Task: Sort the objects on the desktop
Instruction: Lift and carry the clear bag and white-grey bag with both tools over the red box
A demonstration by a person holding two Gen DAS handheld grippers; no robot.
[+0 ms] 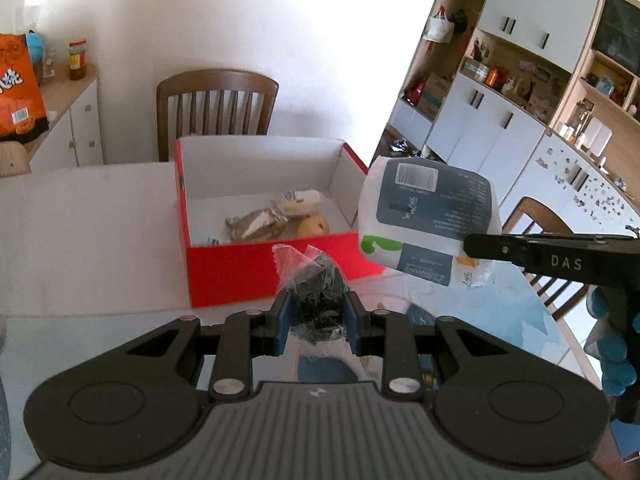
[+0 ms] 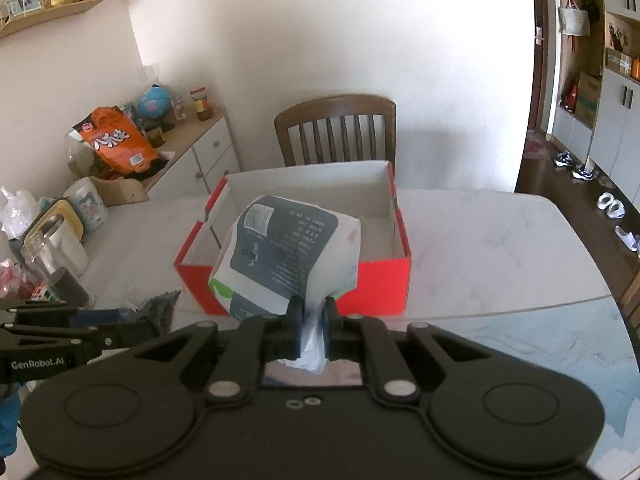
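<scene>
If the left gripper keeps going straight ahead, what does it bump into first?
Probably the red box: its near wall stands right ahead of the left gripper, which is clamped on a dark snack packet. How much gap remains is unclear.

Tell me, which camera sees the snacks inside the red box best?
The left wrist view: the red box is open toward it, showing the snacks on its floor. In the right wrist view, the white packet hides them.
</scene>
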